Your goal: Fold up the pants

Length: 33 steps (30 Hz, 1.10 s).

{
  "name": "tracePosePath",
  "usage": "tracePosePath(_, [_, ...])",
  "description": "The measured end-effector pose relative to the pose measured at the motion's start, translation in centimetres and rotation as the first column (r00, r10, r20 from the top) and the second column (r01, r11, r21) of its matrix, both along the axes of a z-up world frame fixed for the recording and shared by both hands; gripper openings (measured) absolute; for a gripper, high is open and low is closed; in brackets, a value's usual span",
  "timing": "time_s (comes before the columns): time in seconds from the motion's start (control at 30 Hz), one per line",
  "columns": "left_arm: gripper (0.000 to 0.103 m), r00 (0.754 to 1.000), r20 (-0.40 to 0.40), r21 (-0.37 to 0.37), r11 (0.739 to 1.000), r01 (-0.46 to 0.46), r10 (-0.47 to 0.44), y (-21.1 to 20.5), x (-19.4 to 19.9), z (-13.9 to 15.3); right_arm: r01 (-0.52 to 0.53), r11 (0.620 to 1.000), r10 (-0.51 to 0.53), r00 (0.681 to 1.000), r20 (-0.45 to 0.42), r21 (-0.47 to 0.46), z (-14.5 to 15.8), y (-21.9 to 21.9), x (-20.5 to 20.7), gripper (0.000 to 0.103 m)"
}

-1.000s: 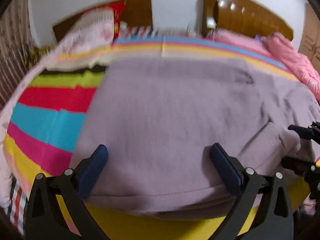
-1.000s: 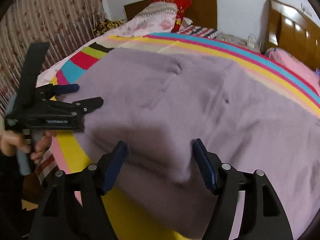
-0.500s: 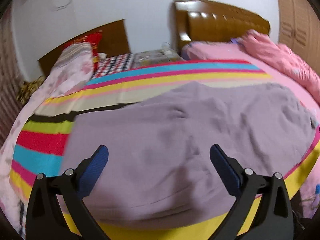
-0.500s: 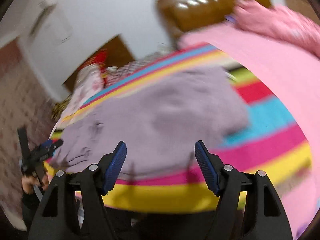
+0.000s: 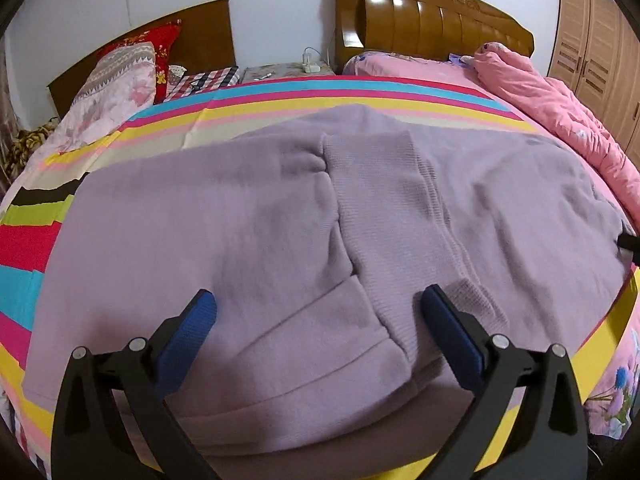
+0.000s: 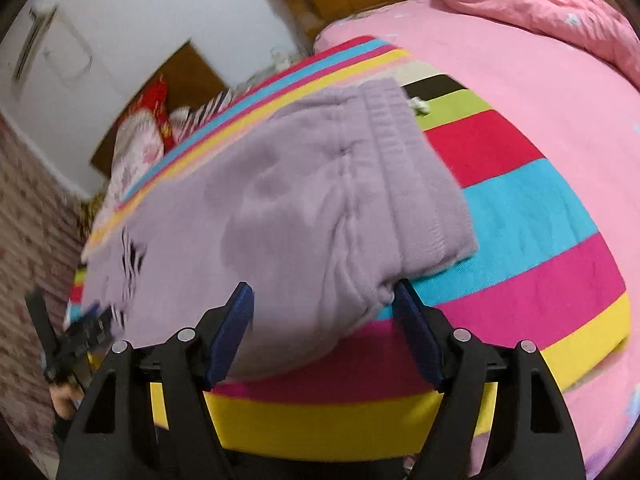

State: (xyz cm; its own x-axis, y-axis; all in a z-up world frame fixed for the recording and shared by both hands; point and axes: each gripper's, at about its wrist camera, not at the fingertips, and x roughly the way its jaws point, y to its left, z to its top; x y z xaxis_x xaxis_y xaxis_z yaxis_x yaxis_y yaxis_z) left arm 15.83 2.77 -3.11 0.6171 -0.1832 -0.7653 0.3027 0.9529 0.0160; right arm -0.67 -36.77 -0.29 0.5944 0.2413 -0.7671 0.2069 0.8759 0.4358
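Observation:
Lilac pants point(image 5: 248, 232) lie spread across the striped sheet point(image 5: 360, 92), with a ribbed cuff point(image 5: 384, 216) folded over their middle. My left gripper point(image 5: 319, 306) hovers open over the near hem, nothing between its pads. In the right wrist view the ribbed waistband point(image 6: 400, 152) ends the pants point(image 6: 280, 208) on the right. My right gripper point(image 6: 323, 294) is open above the near waist corner, its jaws still opening, and the pads do not press the cloth. The left gripper point(image 6: 88, 328) shows blurred at far left, held by a hand point(image 6: 64, 396).
The striped sheet point(image 6: 520, 216) covers a bed with a pink sheet point(image 6: 540, 60). A pink quilt point(image 5: 560, 100) is bunched at the right, pillows point(image 5: 120, 76) at the back left. Wooden headboards point(image 5: 432, 24) and a wardrobe point(image 5: 592, 40) stand behind. The bed's near edge runs under both grippers.
The right gripper has swung from the pants' middle to the waistband end on the right and opened wider. The left gripper has shifted along the near hem to above the folded cuff.

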Motion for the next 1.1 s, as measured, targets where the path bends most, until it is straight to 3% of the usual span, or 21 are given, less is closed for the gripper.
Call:
tracePosePath(0.17, [0.102,1.000,0.010,0.008,1.000,-0.004,0.004,-0.4,-0.4,0.1,-0.030,0.998,0.029,1.000,0.011,0.056,0.0,0.0,-0.2,0.072])
tracePosePath(0.33, [0.102,1.000,0.014,0.011,1.000,-0.004,0.004,-0.6,-0.5,0.1,0.146,0.973,-0.158,0.986,0.058,0.180,-0.6,-1.2,0.0,0.070])
tracePosePath(0.37, [0.102,1.000,0.014,0.010,1.000,-0.004,0.004,-0.6,-0.5,0.1,0.176,0.969,-0.188,0.981,0.055,0.173,-0.7,-1.0,-0.3,0.067])
tracePosePath(0.43, [0.102,1.000,0.014,0.009,1.000,-0.003,0.003,-0.6,-0.5,0.1,0.211,0.975,-0.214,0.976,0.035,0.071,-0.3,-0.1,-0.9,0.057])
tracePosePath(0.5, [0.102,1.000,0.014,0.007,1.000,-0.003,0.003,-0.6,-0.5,0.1,0.218,0.976,-0.218,0.975,0.026,0.017,-0.1,0.3,-1.5,0.058])
tracePosePath(0.73, [0.102,1.000,0.015,0.006,1.000,-0.003,0.003,-0.6,-0.6,0.2,0.166,0.986,-0.166,0.986,0.006,-0.003,0.1,0.9,0.8,0.067])
tracePosePath(0.8, [0.102,1.000,0.015,0.007,1.000,-0.003,0.003,-0.6,-0.6,0.2,0.171,0.983,-0.172,0.985,0.012,0.068,-0.1,-0.1,0.9,0.067])
tracePosePath(0.9, [0.102,1.000,0.015,0.007,1.000,-0.004,0.003,-0.7,-0.5,0.2,0.178,0.977,-0.181,0.983,0.010,0.121,-0.4,-1.1,0.2,0.054])
tracePosePath(1.03, [0.102,1.000,0.017,0.009,1.000,-0.006,0.006,-0.7,-0.6,0.3,0.171,0.982,-0.174,0.984,0.027,0.086,-0.3,-0.4,0.3,0.052])
tracePosePath(1.07, [0.102,1.000,0.018,0.009,1.000,-0.007,0.007,-0.7,-0.6,0.3,0.169,0.979,-0.174,0.984,0.037,0.112,-0.6,-0.5,0.3,0.037])
tracePosePath(1.1, [0.102,1.000,0.018,0.009,1.000,-0.007,0.007,-0.8,-0.6,0.3,0.166,0.967,-0.179,0.982,0.053,0.192,-1.3,-0.9,0.2,0.031])
